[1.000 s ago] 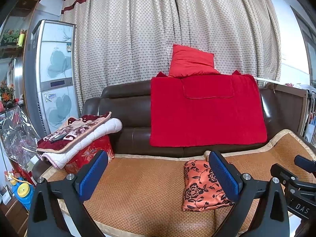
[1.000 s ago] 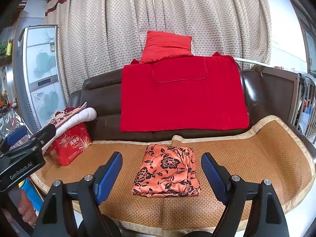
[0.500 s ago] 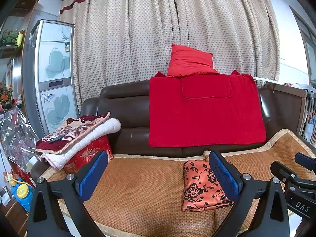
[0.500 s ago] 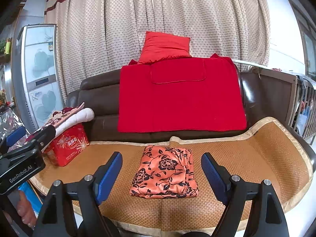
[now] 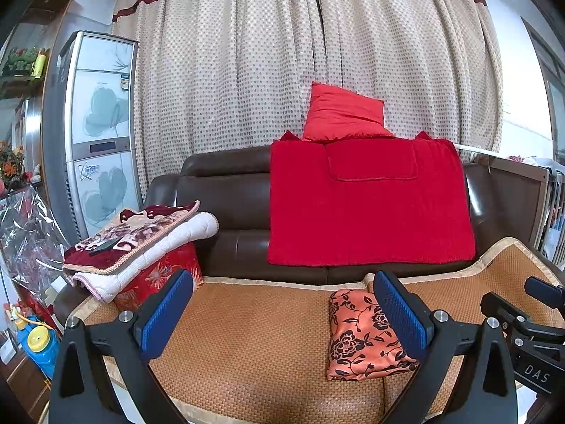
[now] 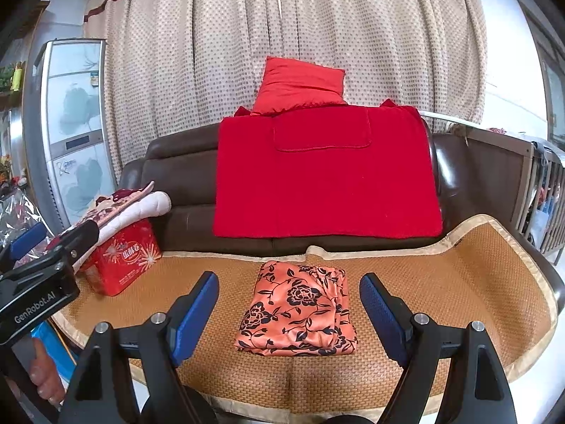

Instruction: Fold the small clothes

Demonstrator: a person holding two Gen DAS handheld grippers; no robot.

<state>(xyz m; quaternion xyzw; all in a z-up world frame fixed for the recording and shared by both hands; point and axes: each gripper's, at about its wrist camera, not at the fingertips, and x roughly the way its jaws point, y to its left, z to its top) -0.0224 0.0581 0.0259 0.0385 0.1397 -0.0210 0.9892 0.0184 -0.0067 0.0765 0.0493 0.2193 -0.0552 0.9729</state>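
Lying folded at lower centre on the woven mat, the orange floral garment sits clear between the spread right gripper. The left gripper gapes too, empty. A red box stands at left, a red blanket behind.

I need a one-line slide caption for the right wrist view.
Open right gripper facing a folded orange floral garment on the woven sofa mat.

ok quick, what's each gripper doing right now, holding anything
left gripper: open, fingers wide apart, holding nothing.
right gripper: open, holding nothing; the folded orange floral garment lies on the mat beyond its fingers.
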